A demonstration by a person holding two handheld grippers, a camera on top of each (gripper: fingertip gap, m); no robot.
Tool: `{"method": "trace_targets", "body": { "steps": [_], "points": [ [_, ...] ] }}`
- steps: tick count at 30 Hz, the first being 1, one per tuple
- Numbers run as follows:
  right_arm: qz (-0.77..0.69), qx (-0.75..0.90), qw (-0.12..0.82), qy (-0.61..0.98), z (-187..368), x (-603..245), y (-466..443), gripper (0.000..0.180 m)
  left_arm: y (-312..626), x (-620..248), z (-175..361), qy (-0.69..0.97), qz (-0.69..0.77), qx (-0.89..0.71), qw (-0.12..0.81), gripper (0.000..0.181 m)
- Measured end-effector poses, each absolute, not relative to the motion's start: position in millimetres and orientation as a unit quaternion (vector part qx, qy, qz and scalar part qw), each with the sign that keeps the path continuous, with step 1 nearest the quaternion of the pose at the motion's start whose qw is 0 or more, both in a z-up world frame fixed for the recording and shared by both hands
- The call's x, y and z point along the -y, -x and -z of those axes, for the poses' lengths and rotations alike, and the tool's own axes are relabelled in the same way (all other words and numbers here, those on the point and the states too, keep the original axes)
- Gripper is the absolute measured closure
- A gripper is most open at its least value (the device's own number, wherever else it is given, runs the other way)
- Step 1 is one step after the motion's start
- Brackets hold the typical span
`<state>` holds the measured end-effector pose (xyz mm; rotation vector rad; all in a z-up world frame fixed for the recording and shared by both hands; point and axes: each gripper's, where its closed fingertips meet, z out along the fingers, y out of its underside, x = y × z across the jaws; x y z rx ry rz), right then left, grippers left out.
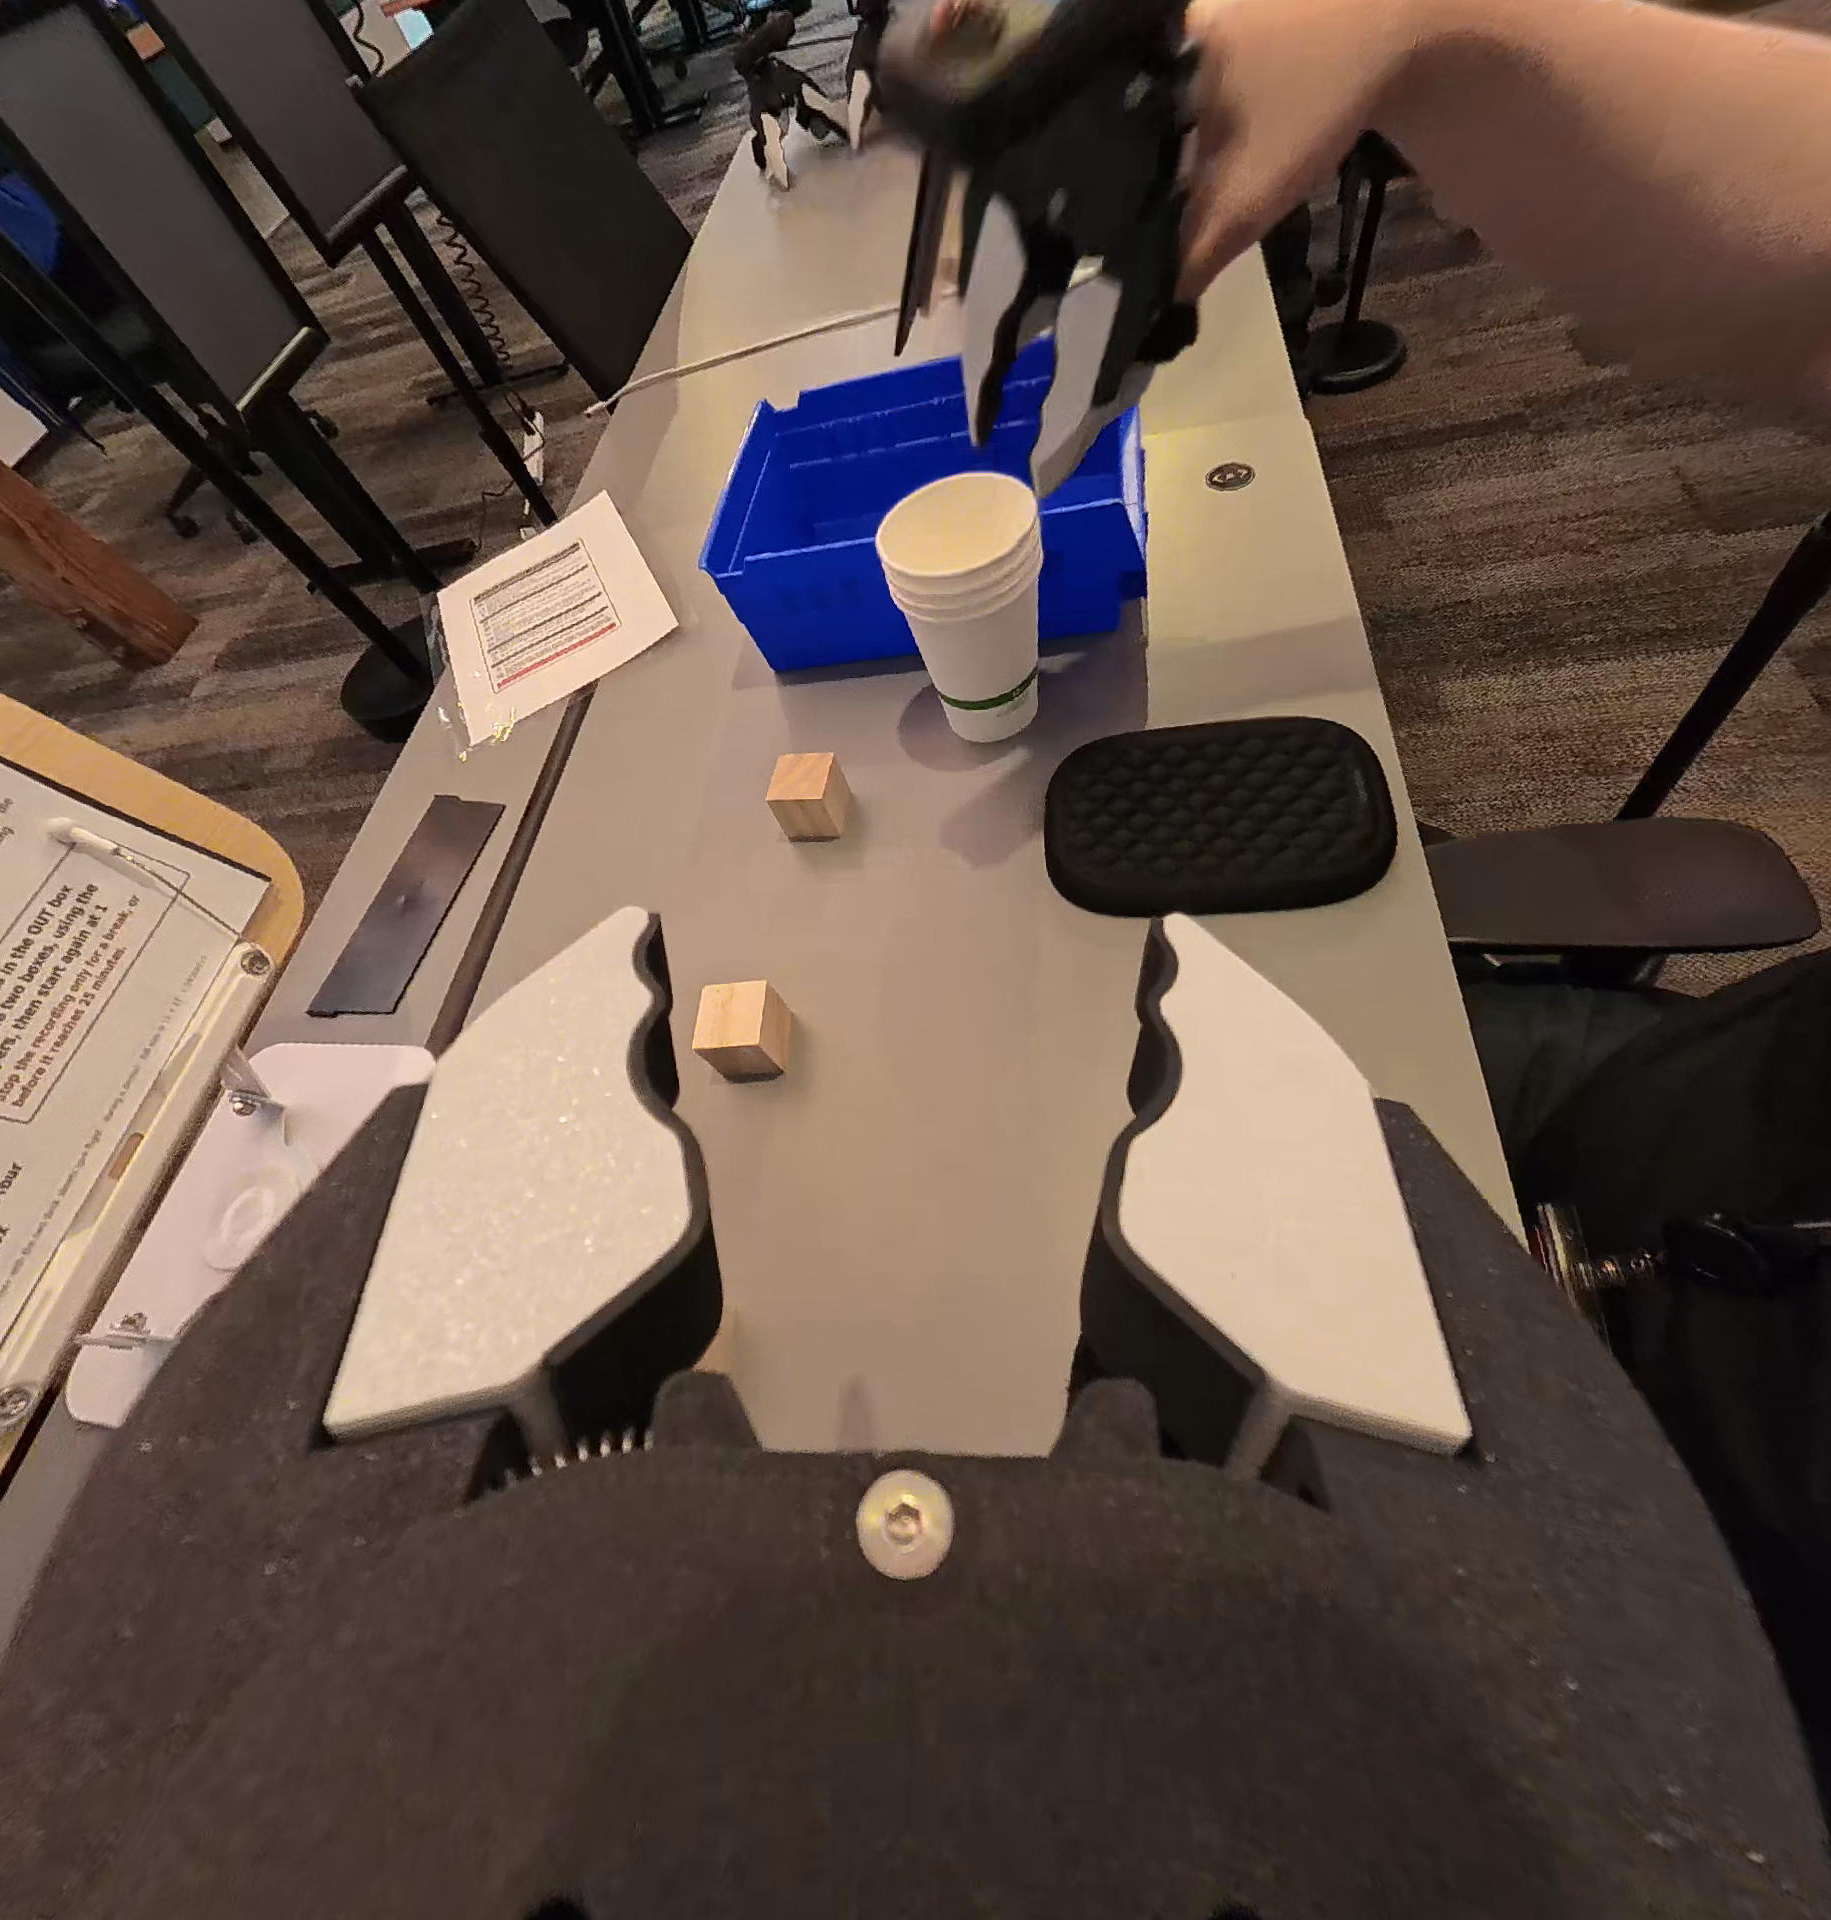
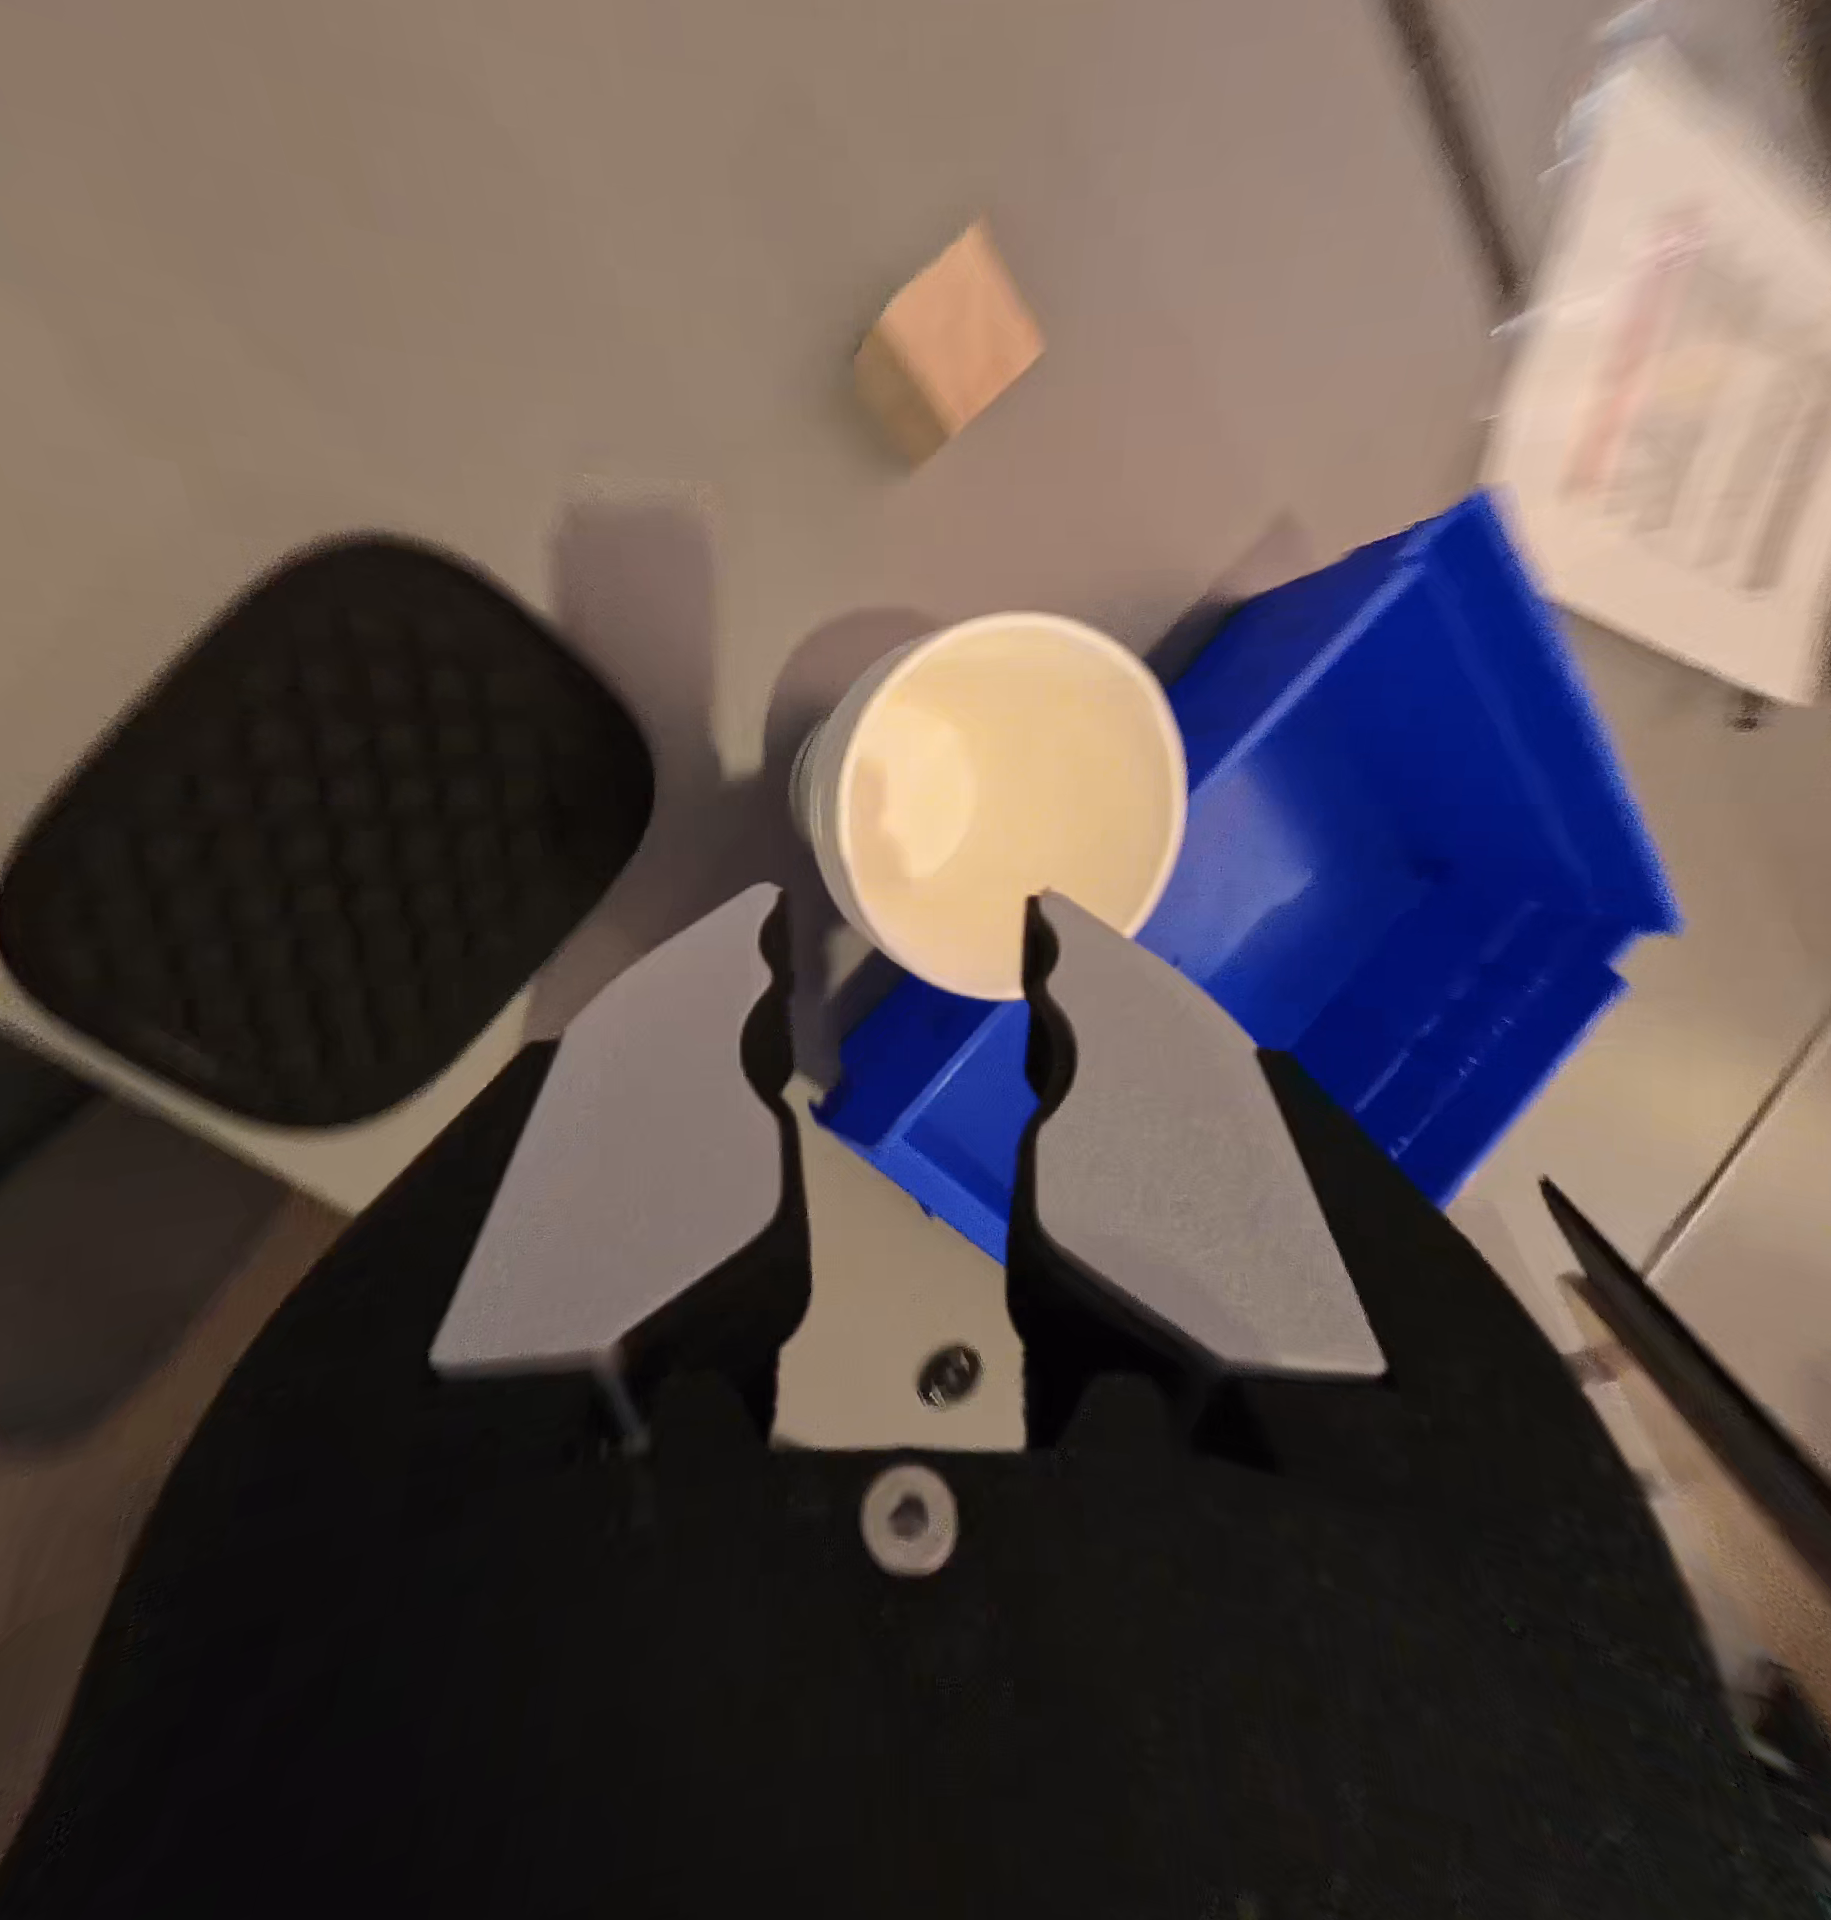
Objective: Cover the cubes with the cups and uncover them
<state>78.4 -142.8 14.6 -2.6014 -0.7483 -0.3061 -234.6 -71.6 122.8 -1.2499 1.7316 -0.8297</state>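
Your left gripper (image 1: pixel 900 956) hangs low over the grey table (image 1: pixel 932 1226) with its jaws spread wide and nothing between them. A wooden cube (image 1: pixel 742 1030) sits just inside its left finger, and a second cube (image 1: pixel 808 795) lies farther ahead, with bare tabletop around both. Beyond that, a stack of white paper cups (image 1: pixel 968 603) stands upright, mouth up, touching or just in front of the blue bin (image 1: pixel 817 582). A black padded rest (image 1: pixel 1217 816) lies to the right of the stack, near the table's right edge.

Your right gripper (image 2: pixel 906 909) is above the stack of cups (image 2: pixel 1004 800), jaws partly parted and gripping nothing; one fingertip overlaps the rim in the picture, though contact cannot be told through the blur. Only the left wrist view shows the near cube, the printed sheet (image 1: pixel 558 603) at the table's left edge and your hand (image 1: pixel 1295 135). The right wrist view shows one cube (image 2: pixel 947 343) and looks straight down into the top cup.
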Motion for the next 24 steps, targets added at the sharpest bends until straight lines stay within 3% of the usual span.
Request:
{"method": "trace_targets", "body": {
  "steps": [5, 6, 8, 12, 16, 24],
  "points": [
    [0.036, 0.06, 0.565, 0.822, -21.0, 181.7, -58.4, 0.128, 249.3, 88.6, -122.8, 0.473, 0.331, -0.691, 0.436, 0.098],
    [0.03, 0.019, 0.578, 0.815, -1.7, 186.1, -64.2, 0.126, 249.7, 93.1, -124.2, 0.466, 0.333, -0.692, 0.439, 0.098],
    [0.008, -0.048, 0.582, 0.812, 35.7, 183.2, -72.6, 0.107, 248.1, 101.9, -128.7, 0.453, 0.337, -0.698, 0.441, 0.099],
    [0.029, -0.064, 0.56, 0.825, 77.5, 158.0, -81.4, 0.091, 242.9, 115.0, -137.9, 0.436, 0.338, -0.707, 0.443, 0.099],
    [0.047, -0.062, 0.562, 0.823, 88.7, 132.2, -90.1, 0.091, 243.2, 122.8, -139.3, 0.428, 0.331, -0.712, 0.447, 0.099],
    [0.092, -0.1, 0.606, 0.784, 79.5, 109.0, -109.5, 0.069, 246.1, 132.5, -139.4, 0.427, 0.324, -0.712, 0.453, 0.101]
  ]
}}
